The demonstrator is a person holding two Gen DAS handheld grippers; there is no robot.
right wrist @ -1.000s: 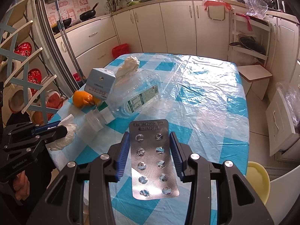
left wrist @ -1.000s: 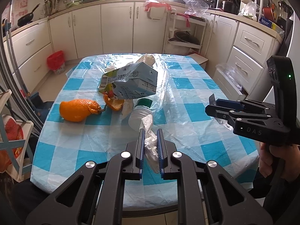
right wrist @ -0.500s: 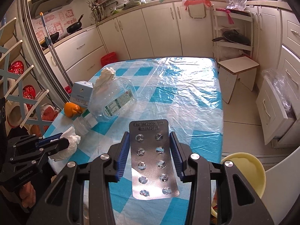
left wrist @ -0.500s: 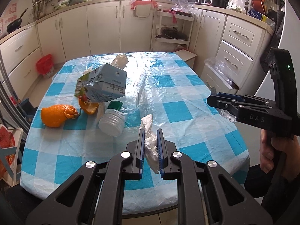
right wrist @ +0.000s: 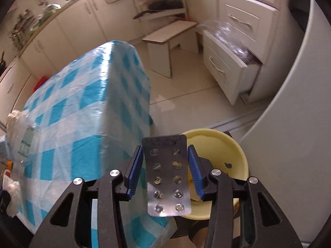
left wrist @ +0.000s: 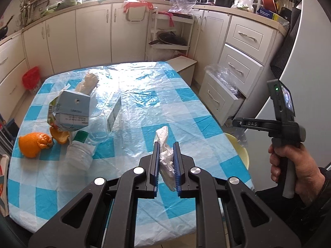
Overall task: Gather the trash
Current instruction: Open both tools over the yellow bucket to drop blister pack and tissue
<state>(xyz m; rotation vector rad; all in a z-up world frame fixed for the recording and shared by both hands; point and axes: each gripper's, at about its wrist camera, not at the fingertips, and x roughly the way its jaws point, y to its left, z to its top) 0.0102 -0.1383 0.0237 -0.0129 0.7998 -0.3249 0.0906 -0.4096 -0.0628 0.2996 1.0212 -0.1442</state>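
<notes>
While opening, right claw (right wrist: 165, 165), blister pack (right wrist: 168, 173) between pads, above yellow bin (right wrist: 233, 144)

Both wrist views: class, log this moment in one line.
left gripper: shut on tissue | right gripper: opening, blister pack between jaws | below: yellow bin

"DAS" on the right tongs' (left wrist: 235, 122) arm; small print on the grey carton (left wrist: 71, 111), seemingly unreadable
</notes>
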